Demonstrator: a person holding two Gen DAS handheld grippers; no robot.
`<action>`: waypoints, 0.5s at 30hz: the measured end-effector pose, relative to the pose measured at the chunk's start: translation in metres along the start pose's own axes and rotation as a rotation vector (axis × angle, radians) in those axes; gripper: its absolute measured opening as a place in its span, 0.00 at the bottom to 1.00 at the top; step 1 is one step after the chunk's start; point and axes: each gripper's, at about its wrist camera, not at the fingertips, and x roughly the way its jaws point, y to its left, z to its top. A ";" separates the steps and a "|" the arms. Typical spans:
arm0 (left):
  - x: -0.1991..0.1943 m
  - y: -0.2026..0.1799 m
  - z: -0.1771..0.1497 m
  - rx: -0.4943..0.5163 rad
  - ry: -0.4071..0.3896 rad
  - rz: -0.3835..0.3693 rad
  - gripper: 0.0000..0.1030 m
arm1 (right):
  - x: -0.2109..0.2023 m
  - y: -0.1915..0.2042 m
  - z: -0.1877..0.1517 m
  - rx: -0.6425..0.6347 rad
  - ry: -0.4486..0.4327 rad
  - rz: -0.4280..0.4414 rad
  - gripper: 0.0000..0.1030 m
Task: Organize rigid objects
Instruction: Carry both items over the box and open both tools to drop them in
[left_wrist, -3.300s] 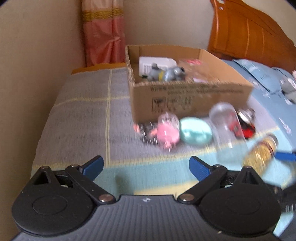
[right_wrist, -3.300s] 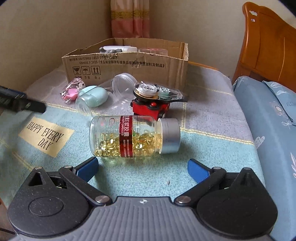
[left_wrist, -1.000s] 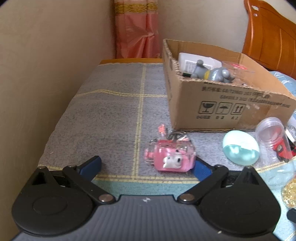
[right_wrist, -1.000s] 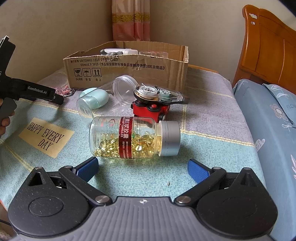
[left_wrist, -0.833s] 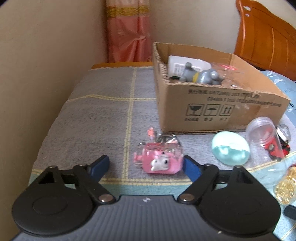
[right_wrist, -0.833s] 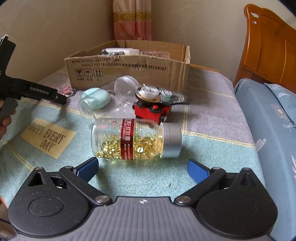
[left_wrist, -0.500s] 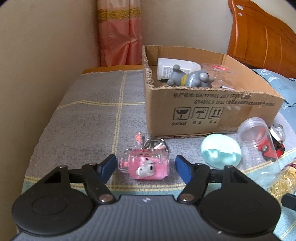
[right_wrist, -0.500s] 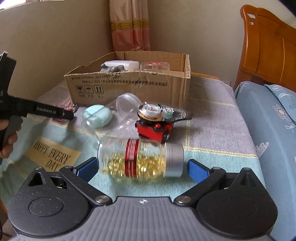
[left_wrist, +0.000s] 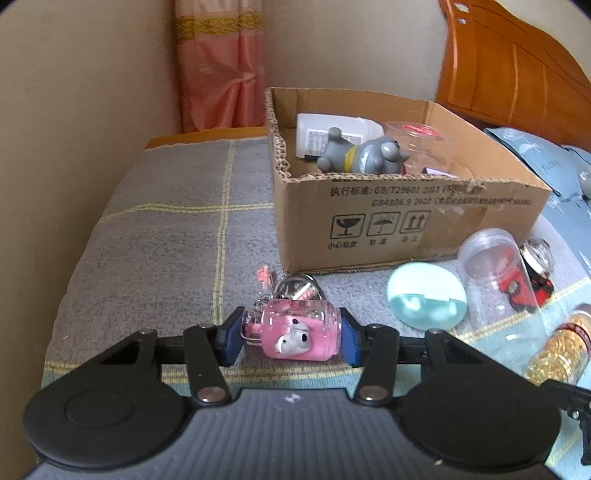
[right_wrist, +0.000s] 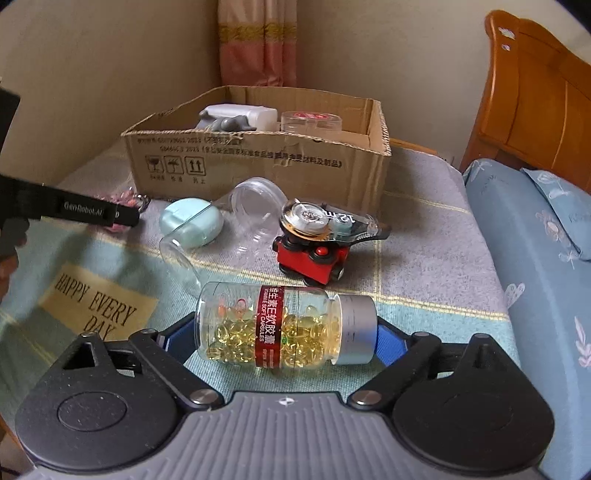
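- My left tool is pinching the pink earbud case, one pad on each side, just in front of the cardboard box; whether the case has left the blanket I cannot tell.
- My right tool is clamped end to end on the capsule bottle, one pad at its base and one at the silver cap; it sits well in front of the box, and I cannot tell if it is lifted.
- Already inside the box: a white bottle, a grey toy figure and a clear jar with a red lid.
- I judge the job roughly half done: besides the two things I hold, three or four are left in front of the box, namely the mint oval case, the empty clear jar, the red toy car and the correction tape dispenser resting on top of the car.
- Everything lies on a bed, on a grey blanket with yellow grid lines; a teal panel in front of the box reads "HAPPY EVERY DAY".
- Behind the box hangs a pink curtain between beige walls; to the box's right stand a wooden headboard and blue bedding.
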 end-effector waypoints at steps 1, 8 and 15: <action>-0.001 0.000 0.000 0.010 0.005 -0.009 0.49 | -0.001 0.000 0.001 -0.011 0.003 0.006 0.94; -0.024 0.004 0.011 0.120 0.029 -0.064 0.48 | -0.016 -0.010 0.011 -0.077 0.022 0.086 0.94; -0.055 -0.001 0.026 0.247 0.049 -0.117 0.48 | -0.041 -0.027 0.034 -0.100 0.003 0.141 0.94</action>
